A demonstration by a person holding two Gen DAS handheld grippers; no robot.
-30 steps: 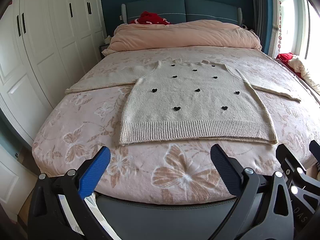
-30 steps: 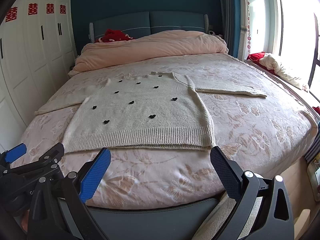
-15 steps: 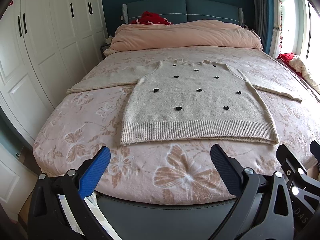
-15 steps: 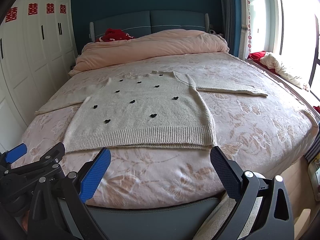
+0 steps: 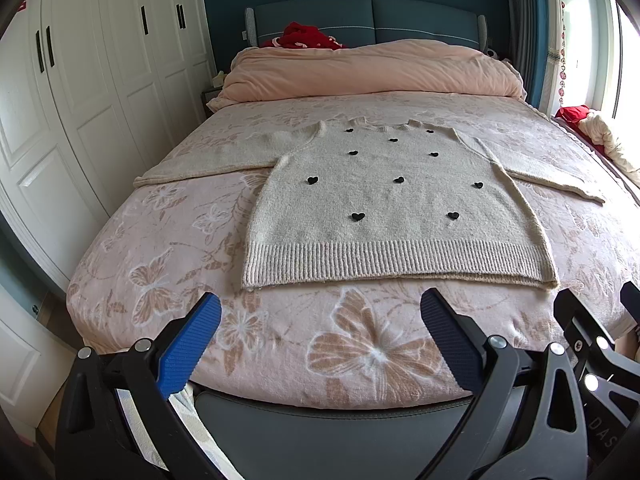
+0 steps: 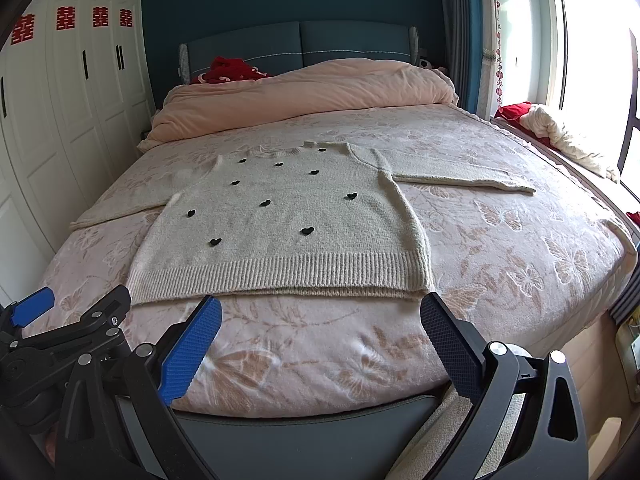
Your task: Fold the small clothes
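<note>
The sweater (image 5: 392, 200) lies flat on the bed (image 5: 168, 264) with both sleeves spread, unfolded, while the left gripper (image 5: 320, 320) and right gripper (image 6: 320, 320) hang gaping and empty short of its hem, so the next move is probably reaching for 1 sleeve.

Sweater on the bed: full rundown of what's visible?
The sweater is a cream, fuzzy-looking knit with small black hearts scattered over the front and a ribbed hem. It lies flat and unfolded, front up, on the floral bedspread, hem toward the foot of the bed, neckline toward the pink duvet. Both sleeves are spread out sideways. Only the bedspread touches it; the left hand-held gripper and right hand-held gripper are open, short of the hem.
</note>
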